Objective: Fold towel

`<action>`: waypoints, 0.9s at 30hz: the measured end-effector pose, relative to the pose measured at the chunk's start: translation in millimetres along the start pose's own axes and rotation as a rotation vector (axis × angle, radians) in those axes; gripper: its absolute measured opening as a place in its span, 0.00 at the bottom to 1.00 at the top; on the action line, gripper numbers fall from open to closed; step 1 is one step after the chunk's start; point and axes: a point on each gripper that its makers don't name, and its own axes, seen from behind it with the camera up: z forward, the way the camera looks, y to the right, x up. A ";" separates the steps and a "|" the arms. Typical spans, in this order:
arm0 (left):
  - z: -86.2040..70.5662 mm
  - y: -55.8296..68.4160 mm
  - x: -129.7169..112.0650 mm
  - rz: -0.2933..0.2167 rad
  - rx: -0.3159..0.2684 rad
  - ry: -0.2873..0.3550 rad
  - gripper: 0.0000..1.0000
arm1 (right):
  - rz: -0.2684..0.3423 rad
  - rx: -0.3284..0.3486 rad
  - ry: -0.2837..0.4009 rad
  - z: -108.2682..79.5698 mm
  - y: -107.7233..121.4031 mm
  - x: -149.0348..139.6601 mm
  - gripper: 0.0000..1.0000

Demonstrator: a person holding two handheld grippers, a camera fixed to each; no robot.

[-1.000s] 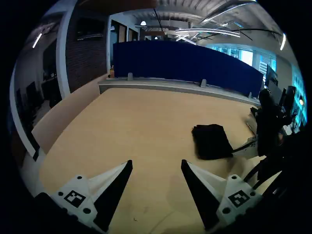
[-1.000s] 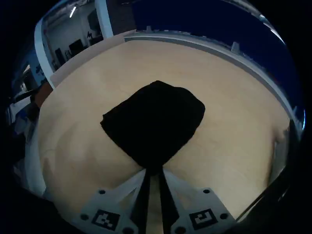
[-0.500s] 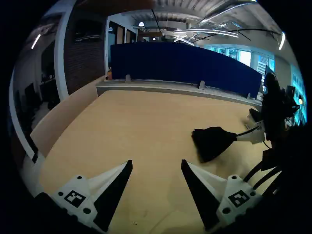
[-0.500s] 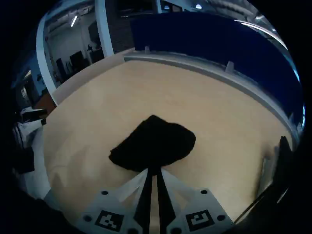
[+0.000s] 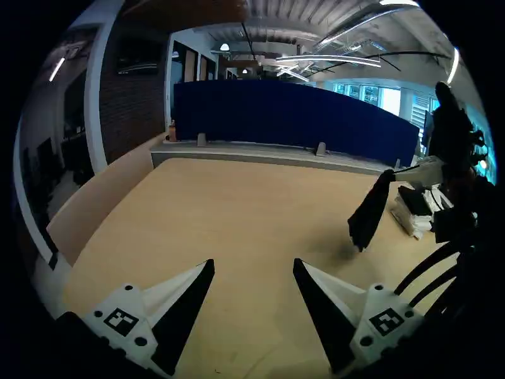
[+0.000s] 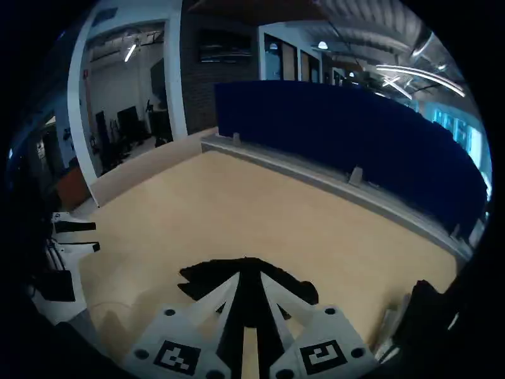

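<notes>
A black towel (image 5: 368, 213) hangs in the air at the right of the left gripper view, clear of the table, pinched at its top by my right gripper (image 5: 392, 176). In the right gripper view the same towel (image 6: 208, 278) droops just under and around my right gripper (image 6: 250, 270), whose fingers are shut on its edge. My left gripper (image 5: 252, 266) stands open low over the light wooden table (image 5: 240, 202), with nothing between its fingers. The towel hangs well to its right.
A blue partition (image 5: 284, 114) on a grey ledge bounds the table's far edge. A low beige wall (image 5: 95, 196) runs along the left side. A person's dark figure (image 5: 457, 164) and stacked items (image 5: 413, 211) stand at the right. My left gripper (image 6: 69, 237) lies far left.
My right gripper has lifted the towel off the table; it went from lying flat to hanging free. The left gripper has barely moved.
</notes>
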 end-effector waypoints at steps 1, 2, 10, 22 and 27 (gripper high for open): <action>0.4 0.7 1.1 -0.001 -0.002 0.002 0.92 | -0.003 -0.006 0.003 -3.9 3.3 2.8 0.08; 0.8 1.3 2.1 -0.001 -0.004 0.004 0.92 | -0.005 -0.012 0.006 -7.3 6.2 5.4 0.08; 0.4 8.2 7.8 0.005 -0.015 0.012 0.93 | 0.003 -0.046 0.031 -31.2 30.6 18.6 0.08; -0.9 14.5 11.7 0.011 -0.010 0.018 0.93 | 0.037 -0.100 0.069 -60.8 88.5 41.1 0.08; 1.0 15.8 14.3 0.006 -0.006 0.018 0.93 | 0.045 -0.133 0.072 -74.5 120.8 46.8 0.08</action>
